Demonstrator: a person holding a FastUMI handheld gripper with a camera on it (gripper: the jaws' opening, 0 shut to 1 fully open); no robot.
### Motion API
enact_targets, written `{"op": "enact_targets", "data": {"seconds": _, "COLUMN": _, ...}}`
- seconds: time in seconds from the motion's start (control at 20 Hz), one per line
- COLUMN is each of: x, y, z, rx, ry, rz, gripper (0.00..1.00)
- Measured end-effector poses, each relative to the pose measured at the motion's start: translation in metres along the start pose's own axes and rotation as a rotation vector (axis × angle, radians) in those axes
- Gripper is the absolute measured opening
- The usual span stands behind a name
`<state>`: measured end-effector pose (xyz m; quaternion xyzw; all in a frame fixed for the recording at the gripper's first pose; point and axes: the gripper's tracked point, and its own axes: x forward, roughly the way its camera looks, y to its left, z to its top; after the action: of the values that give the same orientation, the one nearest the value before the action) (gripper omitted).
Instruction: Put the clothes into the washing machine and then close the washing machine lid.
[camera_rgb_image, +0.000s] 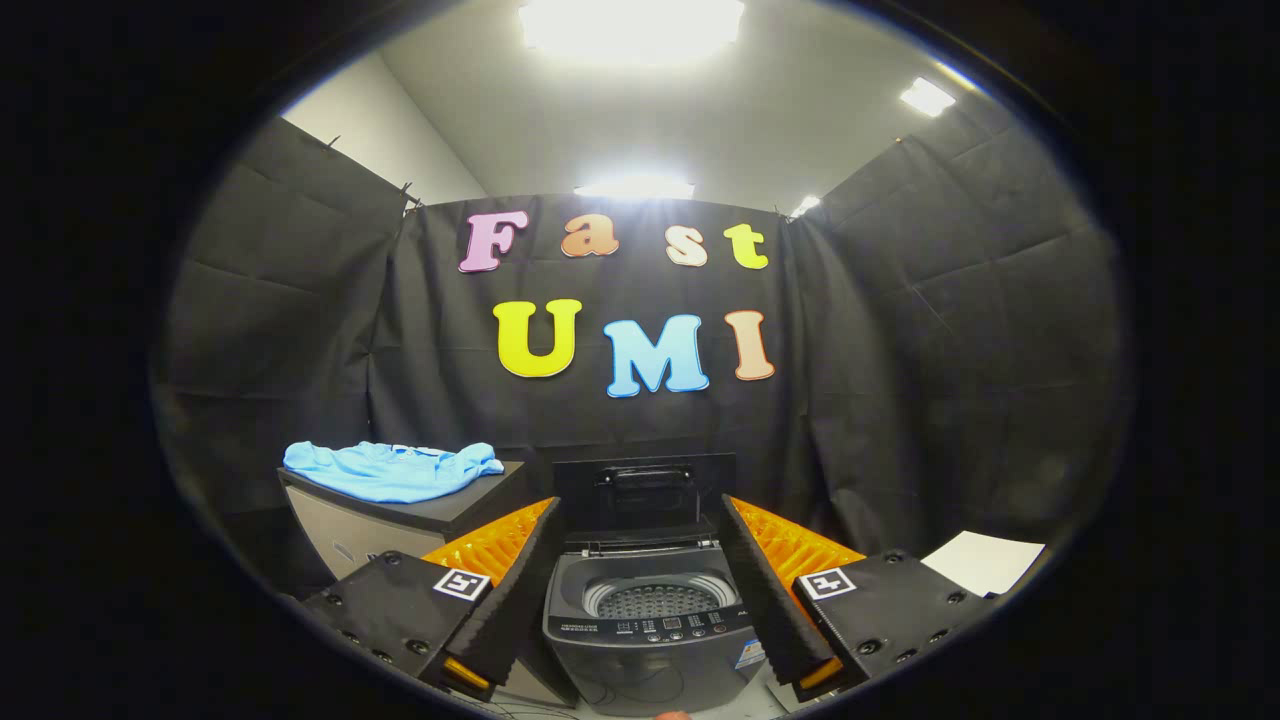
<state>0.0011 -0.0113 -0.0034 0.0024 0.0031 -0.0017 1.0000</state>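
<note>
- We see the clothes (392, 470), a single light blue garment, lying crumpled and spread across the flat dark top of a low cabinet (450, 515) to the left of the washing machine.
- The garment sits well apart from our fingers, beyond the left one and higher than it; nothing touches the cloth.
- The washing machine (650, 630) is a small dark grey top-loader standing just ahead of us, framed between the two fingers.
- Its lid (643, 492) is up, folded back and standing upright behind the opening, with a dark handle across its upper part.
- Through the opening we look down into the drum (655, 598), whose perforated floor is pale and bare.
- A control panel (665, 628) with small buttons runs along the front edge of the machine top; we cannot make out the markings.
- Our gripper (650, 600) hangs in front of the machine with its jaws wide apart, holding nothing; the whole width of the machine fits in the gap between them.
- Each finger carries a ridged inner face and a small square marker on its outer block.
- To the right, beyond the right finger, a white sheet (985, 562) lies flat on a dark surface.
- Black cloth walls close the booth behind and on both sides, and bright ceiling lights (630, 25) glare overhead.
</note>
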Motion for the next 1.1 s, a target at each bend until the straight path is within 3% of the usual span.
{"op": "enact_targets", "data": {"seconds": 0.35, "x": 0.023, "y": 0.009, "z": 0.011, "rx": 0.037, "ry": 0.028, "rz": 0.086, "gripper": 0.96}}
{"op": "enact_targets", "data": {"seconds": 0.6, "x": 0.044, "y": 0.032, "z": 0.027, "rx": 0.064, "ry": 0.043, "rz": 0.193, "gripper": 0.96}}
{"op": "enact_targets", "data": {"seconds": 1.1, "x": 0.09, "y": 0.119, "z": 0.068, "rx": 0.109, "ry": 0.032, "rz": 0.284, "gripper": 0.96}}
